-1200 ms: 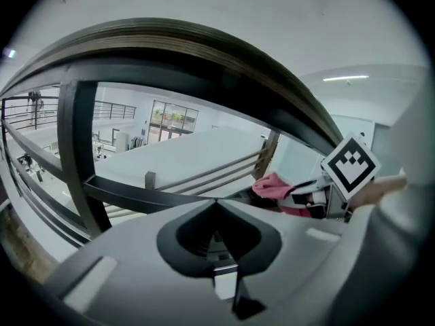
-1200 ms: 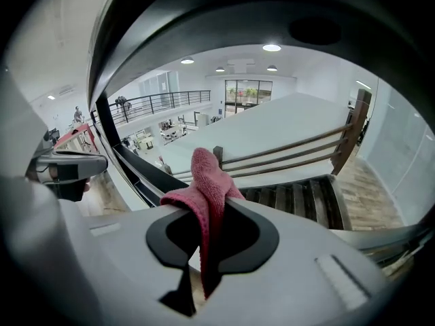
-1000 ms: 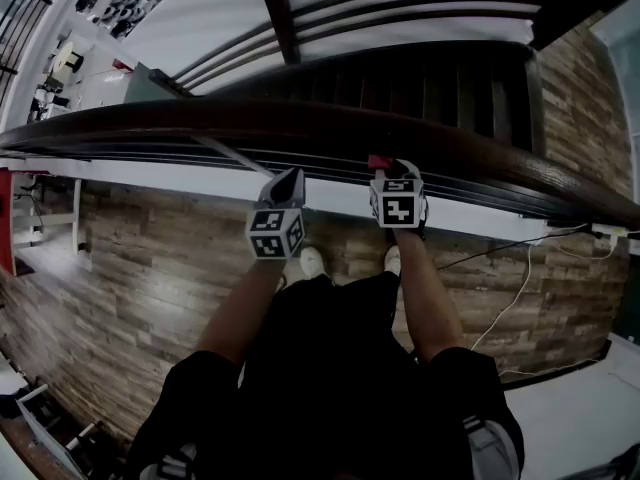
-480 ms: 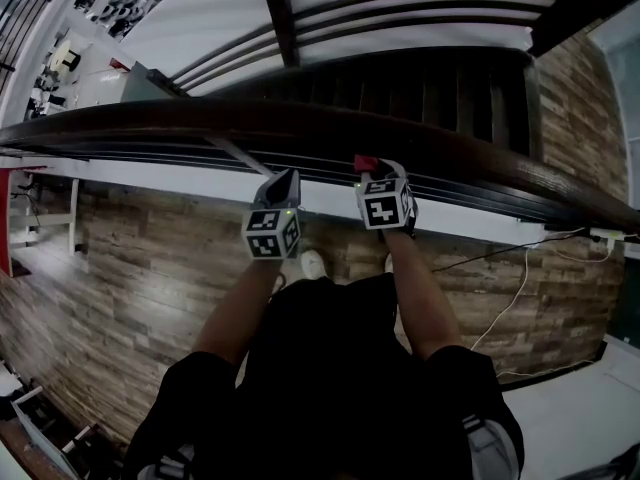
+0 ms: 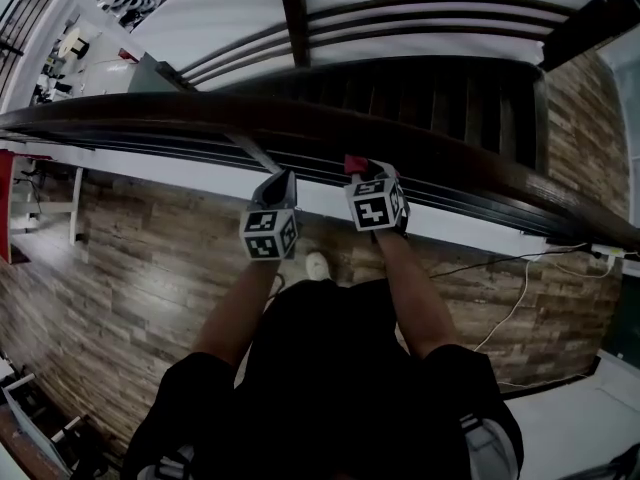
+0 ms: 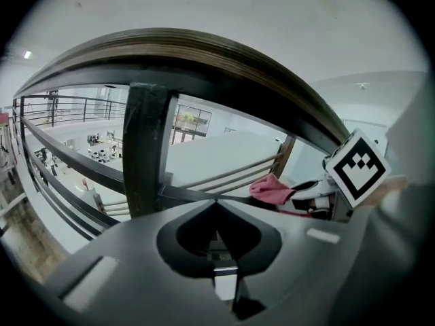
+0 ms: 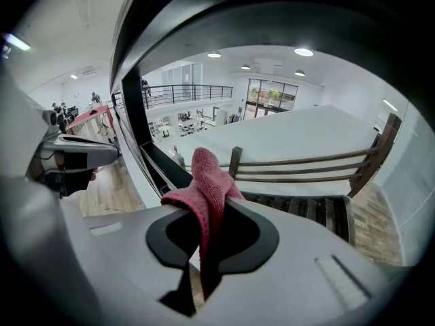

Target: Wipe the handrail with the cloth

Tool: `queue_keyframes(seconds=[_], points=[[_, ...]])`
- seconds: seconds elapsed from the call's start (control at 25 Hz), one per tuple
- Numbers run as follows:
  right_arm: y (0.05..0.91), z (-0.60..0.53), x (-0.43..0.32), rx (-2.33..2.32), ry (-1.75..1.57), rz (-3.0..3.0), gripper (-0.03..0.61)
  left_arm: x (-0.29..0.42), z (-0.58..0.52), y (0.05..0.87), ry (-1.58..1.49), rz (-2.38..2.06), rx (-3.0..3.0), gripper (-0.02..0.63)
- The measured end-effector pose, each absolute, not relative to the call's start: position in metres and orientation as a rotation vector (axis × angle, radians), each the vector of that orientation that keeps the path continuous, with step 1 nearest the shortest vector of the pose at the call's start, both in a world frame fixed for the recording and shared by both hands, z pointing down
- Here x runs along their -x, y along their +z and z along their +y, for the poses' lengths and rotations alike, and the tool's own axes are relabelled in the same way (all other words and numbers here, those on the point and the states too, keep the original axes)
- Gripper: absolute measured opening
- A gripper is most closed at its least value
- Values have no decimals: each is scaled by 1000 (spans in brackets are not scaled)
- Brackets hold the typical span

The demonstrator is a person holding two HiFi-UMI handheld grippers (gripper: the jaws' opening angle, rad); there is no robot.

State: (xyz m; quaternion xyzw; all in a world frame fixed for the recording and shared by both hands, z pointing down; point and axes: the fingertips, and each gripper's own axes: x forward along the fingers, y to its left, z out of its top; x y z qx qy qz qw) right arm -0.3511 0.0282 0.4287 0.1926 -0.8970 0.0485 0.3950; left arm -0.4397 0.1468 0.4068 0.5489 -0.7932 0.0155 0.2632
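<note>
The right tool [image 7: 206,212] is clenched on the pink cloth [image 7: 204,172], which sticks up out of its tip (a fold hangs down between the jaws too). The cloth sits right at the near edge of the dark handrail [image 5: 300,118]. The left tool [image 6: 216,201] is pinched together with nothing in it, just beside the right one.

From the head we are looking steeply down over the handrail [image 5: 200,118] onto the near floor [image 5: 130,268] and far staircase [image 5: 420,83]. From the left gripper [image 5: 284,180] and right gripper [image 5: 358,168] we are looking outward, close under the rail. Each view is catching the other gripper, and all three are sharing the rail.
</note>
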Motion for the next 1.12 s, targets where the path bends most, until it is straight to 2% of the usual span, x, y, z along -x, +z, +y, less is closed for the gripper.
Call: queue_keyframes(seconds=[1.12], points=[[431,95,451,-275,-25,-2307,43,495,217,406,-26,-2282,-1290,0]])
